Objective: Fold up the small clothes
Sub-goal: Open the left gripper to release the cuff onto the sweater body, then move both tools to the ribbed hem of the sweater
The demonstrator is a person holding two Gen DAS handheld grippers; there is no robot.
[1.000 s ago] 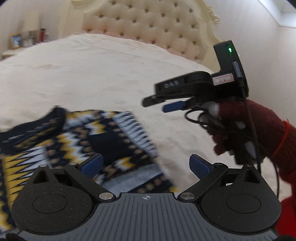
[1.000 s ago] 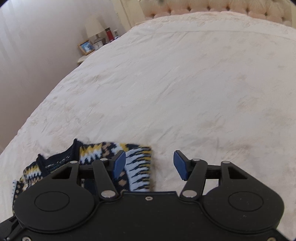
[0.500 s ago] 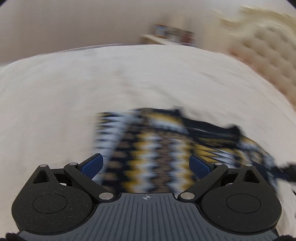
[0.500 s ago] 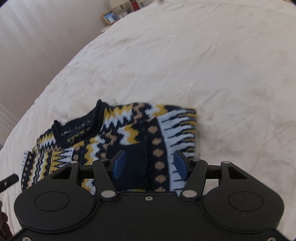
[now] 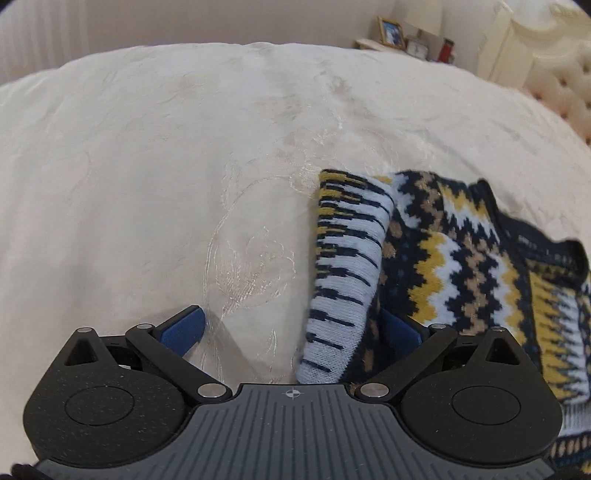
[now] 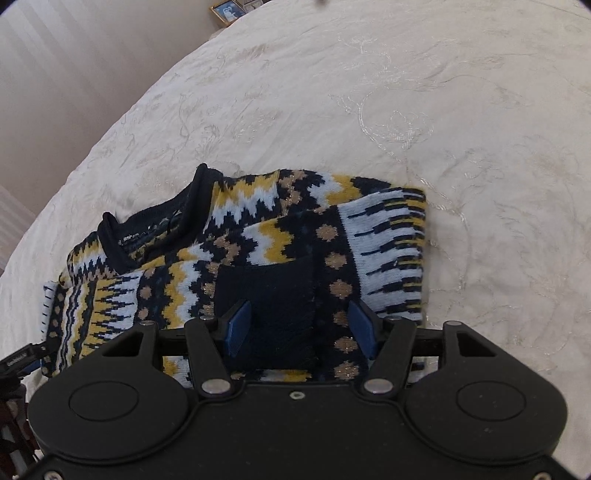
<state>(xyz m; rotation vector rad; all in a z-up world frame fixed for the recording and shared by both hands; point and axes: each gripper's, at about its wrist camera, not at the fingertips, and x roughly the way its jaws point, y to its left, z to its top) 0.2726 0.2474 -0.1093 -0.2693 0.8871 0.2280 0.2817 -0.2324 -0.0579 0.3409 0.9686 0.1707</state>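
A small knitted sweater (image 6: 258, 254) in navy, yellow and pale blue zigzags lies partly folded on the cream bedspread (image 6: 406, 92). Its striped cuff end (image 6: 388, 254) is folded over the body and its dark neckline (image 6: 155, 229) points up-left. My right gripper (image 6: 300, 326) is open just above the sweater's dark middle panel, holding nothing. In the left wrist view the sweater (image 5: 454, 258) lies at the right. My left gripper (image 5: 291, 330) is open at its striped edge, with its right finger (image 5: 400, 330) against the knit and its left finger over bare bedspread.
A nightstand with a framed photo (image 5: 390, 31) and small items stands beyond the bed. The tufted headboard (image 5: 561, 81) is at the far right of the left wrist view. Part of the left gripper (image 6: 18, 360) shows at the right wrist view's lower left.
Both grippers have swung round toward the sweater. The right gripper has moved over its middle and the left has come to its striped edge. Both stayed open.
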